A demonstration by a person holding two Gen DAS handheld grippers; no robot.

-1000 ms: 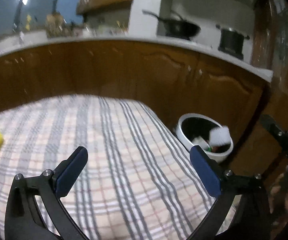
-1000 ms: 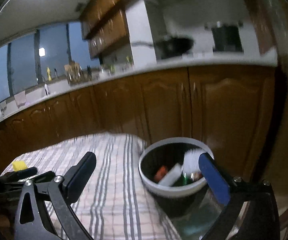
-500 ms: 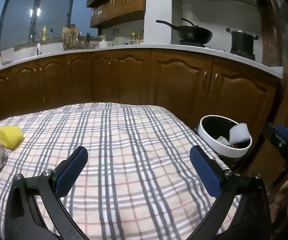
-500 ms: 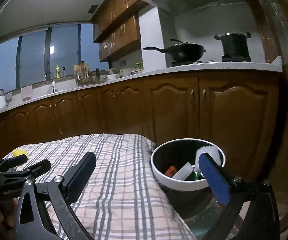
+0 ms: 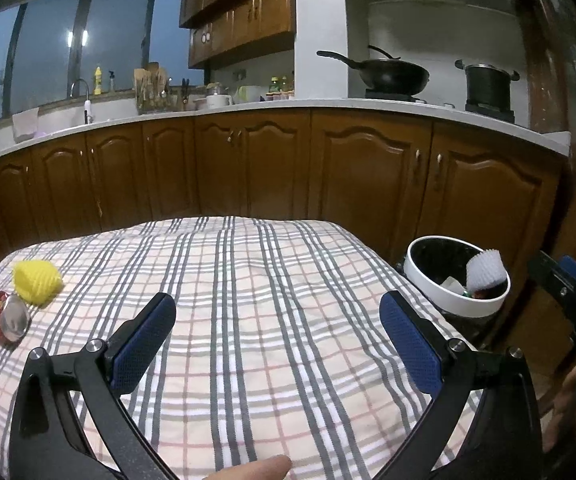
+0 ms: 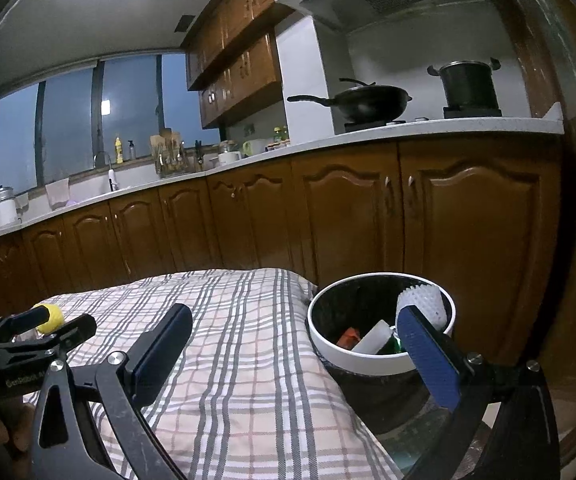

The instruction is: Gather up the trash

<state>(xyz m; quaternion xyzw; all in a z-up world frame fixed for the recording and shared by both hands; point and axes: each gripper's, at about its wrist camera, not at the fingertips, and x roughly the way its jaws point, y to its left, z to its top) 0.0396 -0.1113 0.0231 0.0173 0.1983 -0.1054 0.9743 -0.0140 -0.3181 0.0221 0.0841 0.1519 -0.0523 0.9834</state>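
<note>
**Materials and finishes**

Checked tablecloth: woven cloth, matt, soft folds. Cabinet doors behind the tablecloth: dark wood, glossy varnish. Countertop above them: pale, smooth, stone-like. Bin right of the tablecloth: smooth white plastic rim, glossy black liner. White foam net in the bin: ribbed mesh. Yellow foam net on the tablecloth's left: same mesh. Left gripper pads: blue, textured rubber; frame matt black.

Trash bin right of the clothed table, foam net at its left edge, cabinets behind
</note>
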